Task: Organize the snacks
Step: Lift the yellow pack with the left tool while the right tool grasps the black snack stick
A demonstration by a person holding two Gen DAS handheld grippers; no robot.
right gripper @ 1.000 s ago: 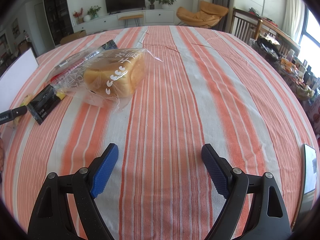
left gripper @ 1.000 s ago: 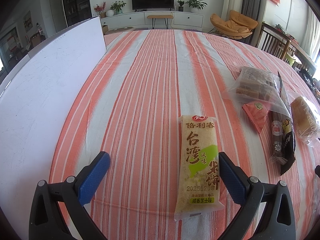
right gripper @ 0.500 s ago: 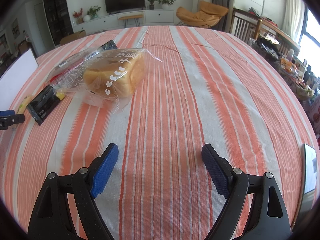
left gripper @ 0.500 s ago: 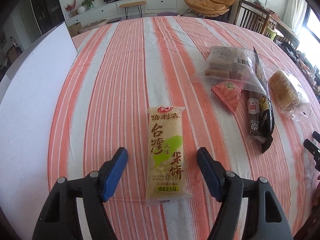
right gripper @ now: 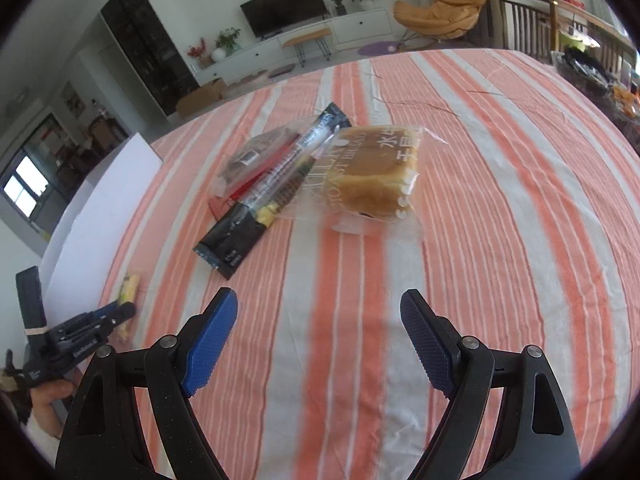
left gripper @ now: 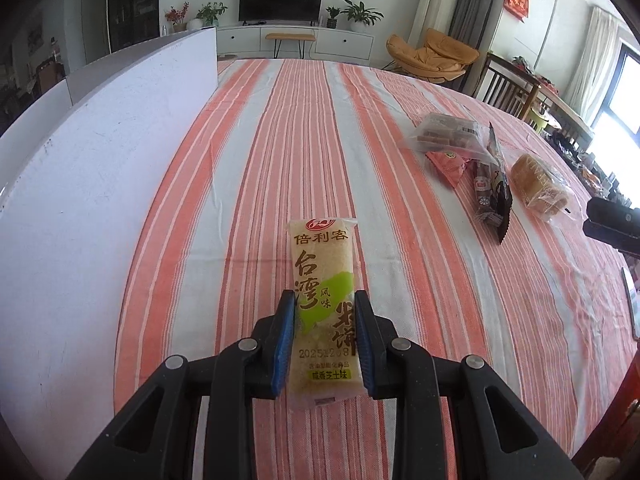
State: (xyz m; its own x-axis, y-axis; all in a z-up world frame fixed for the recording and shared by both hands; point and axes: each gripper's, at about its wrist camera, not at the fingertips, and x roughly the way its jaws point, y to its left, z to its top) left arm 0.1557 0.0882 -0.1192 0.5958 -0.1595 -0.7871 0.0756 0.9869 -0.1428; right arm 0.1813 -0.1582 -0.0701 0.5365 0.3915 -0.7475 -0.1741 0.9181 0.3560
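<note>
My left gripper [left gripper: 324, 300] is shut on a long yellow-green rice cracker packet [left gripper: 323, 280], its blue pads pressing both sides. The packet lies along the striped tablecloth; whether it is lifted I cannot tell. It also shows small in the right wrist view [right gripper: 127, 292], held by the left gripper [right gripper: 130, 312]. My right gripper [right gripper: 318, 304] is open and empty above the cloth. Ahead of it lie a bagged bread loaf [right gripper: 374, 172], a long black packet [right gripper: 256, 208], a red packet [right gripper: 232, 196] and a clear bag of brown cakes [right gripper: 256, 152].
A tall white board [left gripper: 92, 168] stands along the table's left side, also in the right wrist view [right gripper: 100, 200]. The same pile of snacks [left gripper: 480, 160] lies to the right of the left gripper. The table's right edge [left gripper: 624, 320] is near.
The left gripper moved forward over the rice cracker packet and closed on it. The right gripper rose and turned left, bringing the snack pile to centre view.
</note>
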